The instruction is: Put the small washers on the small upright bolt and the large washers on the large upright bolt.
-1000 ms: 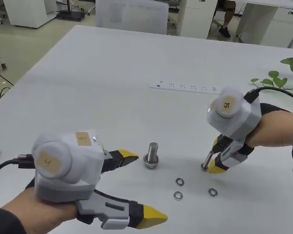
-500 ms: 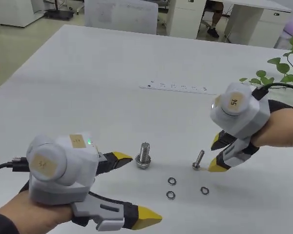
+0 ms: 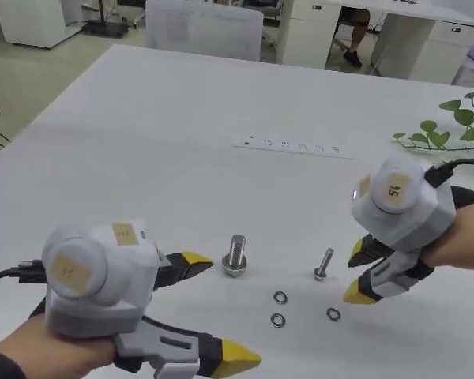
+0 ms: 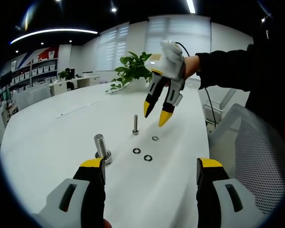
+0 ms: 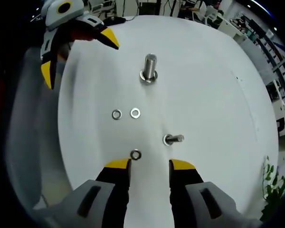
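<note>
The large bolt (image 3: 235, 257) stands upright on its head at mid-table, and the small bolt (image 3: 323, 264) stands to its right. Three steel washers lie flat in front of them: two close together (image 3: 280, 298) (image 3: 277, 320) and one further right (image 3: 332, 314). My right gripper (image 3: 355, 275) hovers open just right of the small bolt, touching nothing; in its own view the nearest washer (image 5: 136, 155) lies just ahead of its open tips (image 5: 150, 164). My left gripper (image 3: 217, 309) is open wide, left of the large bolt (image 4: 101, 146), and holds nothing.
A white power strip (image 3: 291, 146) lies across the table beyond the bolts. A green plant (image 3: 458, 130) reaches in at the right edge. Desks and cabinets stand beyond the far end of the white table (image 3: 142, 142).
My right gripper has drawn back to the right from the small bolt, which stays standing. The left gripper has hardly moved. The head camera has shifted a little.
</note>
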`<state>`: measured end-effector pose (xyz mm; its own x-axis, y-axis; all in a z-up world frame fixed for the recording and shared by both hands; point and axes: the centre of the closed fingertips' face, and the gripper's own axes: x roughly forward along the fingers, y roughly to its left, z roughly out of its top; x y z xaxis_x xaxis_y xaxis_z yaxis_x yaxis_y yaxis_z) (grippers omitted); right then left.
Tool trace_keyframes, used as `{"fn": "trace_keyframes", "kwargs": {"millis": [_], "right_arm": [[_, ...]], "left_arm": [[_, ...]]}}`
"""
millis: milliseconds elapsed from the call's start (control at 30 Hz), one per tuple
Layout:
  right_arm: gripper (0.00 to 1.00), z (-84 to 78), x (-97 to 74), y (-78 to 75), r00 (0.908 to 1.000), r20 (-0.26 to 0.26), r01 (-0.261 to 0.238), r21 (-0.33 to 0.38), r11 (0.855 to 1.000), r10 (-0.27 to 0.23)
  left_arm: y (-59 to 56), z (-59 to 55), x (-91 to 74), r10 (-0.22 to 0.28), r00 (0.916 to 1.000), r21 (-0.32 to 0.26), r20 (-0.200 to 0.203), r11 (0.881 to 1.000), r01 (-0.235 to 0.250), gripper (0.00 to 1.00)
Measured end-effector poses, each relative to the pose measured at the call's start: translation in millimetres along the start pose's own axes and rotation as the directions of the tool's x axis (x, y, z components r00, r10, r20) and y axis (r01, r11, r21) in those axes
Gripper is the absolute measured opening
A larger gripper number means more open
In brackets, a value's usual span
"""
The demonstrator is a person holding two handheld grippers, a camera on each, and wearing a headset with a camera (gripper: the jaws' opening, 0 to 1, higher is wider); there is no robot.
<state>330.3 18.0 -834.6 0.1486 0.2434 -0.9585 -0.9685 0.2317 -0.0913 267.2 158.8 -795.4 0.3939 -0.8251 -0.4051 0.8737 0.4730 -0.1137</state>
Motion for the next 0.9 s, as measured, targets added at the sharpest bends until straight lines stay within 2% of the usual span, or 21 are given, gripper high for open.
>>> {"fn": "trace_keyframes", "kwargs": {"millis": [333, 567, 900], "right_arm": [[0.30, -4.2, 6.3, 13.2, 0.9993, 0.009, -0.035, 0.001, 0.999, 0.035], [0.27, -5.2, 17.1, 19.5, 0.9985, -0.009, -0.054, -0.022, 0.998, 0.054], [0.23, -7.9, 27.2, 23.3, 0.9975, -0.030, -0.066, -0.045, 0.997, 0.064]], "left_arm": [[-1.1, 1.8, -2.8, 0.017, 0.9998, 0.010, -0.006, 1.000, -0.017, 0.78], [-0.4, 1.6, -10.4, 0.037, 0.9993, 0.005, -0.005, 0.999, -0.037, 0.78], [-4.0, 3.6, -12.6, 0.049, 0.9988, 0.008, -0.005, 0.999, -0.049, 0.78]]}}
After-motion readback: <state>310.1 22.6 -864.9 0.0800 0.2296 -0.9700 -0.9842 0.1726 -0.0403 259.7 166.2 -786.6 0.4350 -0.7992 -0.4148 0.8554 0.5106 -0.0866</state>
